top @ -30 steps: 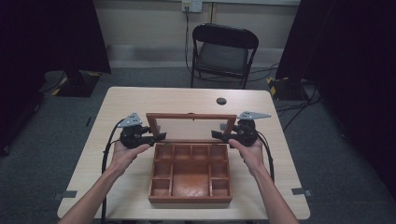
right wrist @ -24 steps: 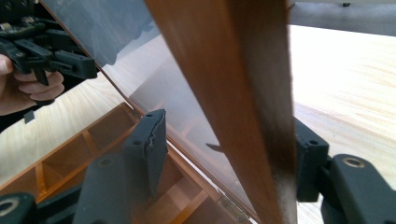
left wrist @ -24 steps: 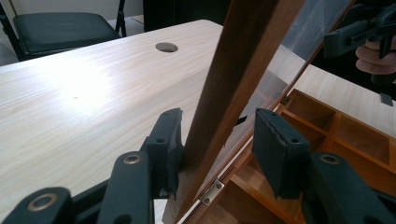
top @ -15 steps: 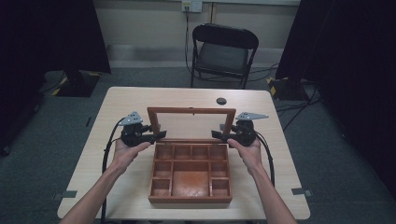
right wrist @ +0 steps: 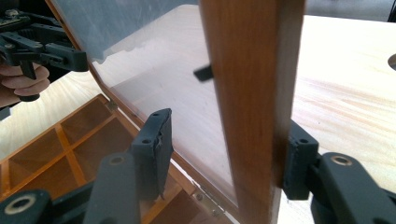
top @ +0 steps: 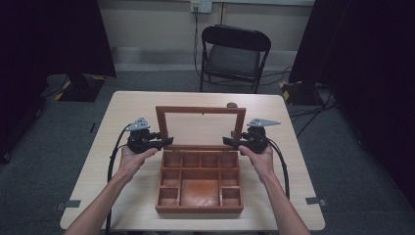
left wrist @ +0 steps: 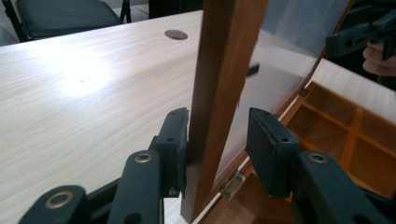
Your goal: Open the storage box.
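Observation:
A wooden box point(top: 199, 188) with several open compartments lies on the table, its glass lid point(top: 200, 110) standing nearly upright on hinges at the far side. My left gripper point(top: 165, 142) straddles the lid's left rail point(left wrist: 224, 70), and its jaws have just been closing. One pad point(left wrist: 180, 140) touches the rail's outer face, while the other stands off the glass. My right gripper point(top: 229, 142) straddles the right rail point(right wrist: 252, 93), its jaws also closing. Its outer pad point(right wrist: 295, 158) is against the wood, and the inner pad point(right wrist: 156, 140) is apart from the glass point(right wrist: 154, 70).
The light wooden table point(top: 293, 147) has a dark round hole point(top: 232, 105) behind the lid. A black folding chair point(top: 235, 54) stands beyond the far edge. Cables trail from both grippers toward the near edge. Dark curtains flank the room.
The lid has swung up from a lower tilt to nearly upright. Both hands have stayed at its sides.

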{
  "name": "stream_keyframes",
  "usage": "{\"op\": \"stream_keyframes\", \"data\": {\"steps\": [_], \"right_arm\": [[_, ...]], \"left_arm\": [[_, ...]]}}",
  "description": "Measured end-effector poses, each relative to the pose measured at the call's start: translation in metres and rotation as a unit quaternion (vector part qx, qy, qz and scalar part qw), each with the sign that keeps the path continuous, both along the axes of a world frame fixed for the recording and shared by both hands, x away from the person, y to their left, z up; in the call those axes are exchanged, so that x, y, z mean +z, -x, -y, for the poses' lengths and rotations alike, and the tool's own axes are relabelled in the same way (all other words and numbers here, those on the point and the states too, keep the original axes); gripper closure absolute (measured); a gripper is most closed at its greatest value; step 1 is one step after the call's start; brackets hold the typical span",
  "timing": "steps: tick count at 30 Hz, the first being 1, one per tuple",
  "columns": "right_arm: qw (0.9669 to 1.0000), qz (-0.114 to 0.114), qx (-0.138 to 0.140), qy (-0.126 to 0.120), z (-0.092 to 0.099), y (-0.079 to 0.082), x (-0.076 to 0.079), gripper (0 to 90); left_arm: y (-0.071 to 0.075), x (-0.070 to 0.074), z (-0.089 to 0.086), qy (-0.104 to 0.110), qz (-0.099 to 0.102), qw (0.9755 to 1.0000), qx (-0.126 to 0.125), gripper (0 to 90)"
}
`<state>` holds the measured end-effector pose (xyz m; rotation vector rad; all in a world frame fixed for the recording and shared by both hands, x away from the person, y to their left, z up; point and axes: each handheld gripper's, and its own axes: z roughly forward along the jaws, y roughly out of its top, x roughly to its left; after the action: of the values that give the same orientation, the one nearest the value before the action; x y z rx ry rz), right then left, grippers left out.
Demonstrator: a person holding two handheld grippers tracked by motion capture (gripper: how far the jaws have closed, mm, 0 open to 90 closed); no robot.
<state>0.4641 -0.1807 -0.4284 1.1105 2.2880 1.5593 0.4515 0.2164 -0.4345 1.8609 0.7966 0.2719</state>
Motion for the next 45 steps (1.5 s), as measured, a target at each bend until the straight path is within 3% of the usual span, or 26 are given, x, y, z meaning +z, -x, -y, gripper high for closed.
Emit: {"op": "stream_keyframes", "data": {"steps": [10,16,23,43,45], "right_arm": [[0.9998,-0.016,-0.011,0.004,0.004,-0.002,-0.015,43.3],[0.9998,-0.011,-0.01,0.011,0.003,-0.004,-0.017,50.2],[0.9998,-0.015,-0.015,0.0,0.003,-0.01,-0.022,52.0],[0.9983,-0.048,-0.033,0.004,-0.002,-0.02,-0.037,39.5],[0.9982,-0.047,-0.037,0.006,-0.002,-0.02,-0.038,38.4]], "left_arm": [[-0.003,-0.003,-0.001,0.002,-0.002,1.0,0.005,60.5],[-0.006,-0.004,0.0,0.0,-0.009,0.9999,0.015,60.4],[-0.012,-0.009,0.0,-0.002,-0.022,0.9995,0.023,60.4],[-0.028,-0.028,0.0,0.009,-0.065,0.9972,0.036,48.2],[-0.027,-0.028,0.002,-0.012,-0.061,0.9974,0.037,45.0]]}}
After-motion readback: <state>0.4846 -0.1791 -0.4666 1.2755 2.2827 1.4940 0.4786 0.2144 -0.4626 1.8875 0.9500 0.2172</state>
